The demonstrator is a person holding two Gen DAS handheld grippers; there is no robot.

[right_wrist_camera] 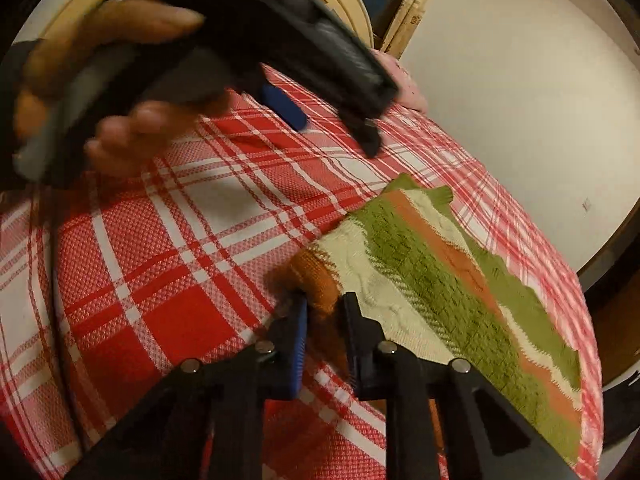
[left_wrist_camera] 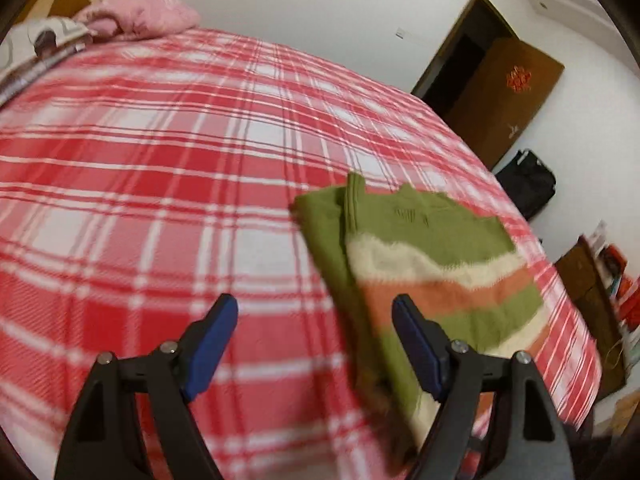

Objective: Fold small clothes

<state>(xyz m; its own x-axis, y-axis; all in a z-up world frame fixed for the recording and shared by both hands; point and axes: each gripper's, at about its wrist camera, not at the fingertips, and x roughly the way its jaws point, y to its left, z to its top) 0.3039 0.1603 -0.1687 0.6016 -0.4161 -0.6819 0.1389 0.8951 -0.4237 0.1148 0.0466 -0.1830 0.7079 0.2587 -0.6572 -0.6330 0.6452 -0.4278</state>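
Observation:
A small knitted sweater (left_wrist_camera: 432, 256) striped in green, cream and orange lies folded on the red plaid bed sheet (left_wrist_camera: 160, 160), near the bed's right edge. My left gripper (left_wrist_camera: 313, 304) hovers open over the sheet; its right finger (left_wrist_camera: 416, 344) is above the sweater's left edge and nothing is between the pads. In the right wrist view the sweater (right_wrist_camera: 432, 280) stretches away to the right, and my right gripper (right_wrist_camera: 324, 300) is shut on its orange near corner. The left gripper (right_wrist_camera: 332, 128), held by a hand (right_wrist_camera: 132, 136), hangs blurred above the sheet (right_wrist_camera: 160, 280) at the upper left.
A pink pillow (left_wrist_camera: 140, 12) and a patterned cushion (left_wrist_camera: 36, 44) lie at the head of the bed. Beyond the bed's right edge stand a brown door (left_wrist_camera: 504, 100), a black bag (left_wrist_camera: 528, 184) and a wooden cabinet (left_wrist_camera: 588, 300). A wooden headboard (right_wrist_camera: 352, 8) is behind.

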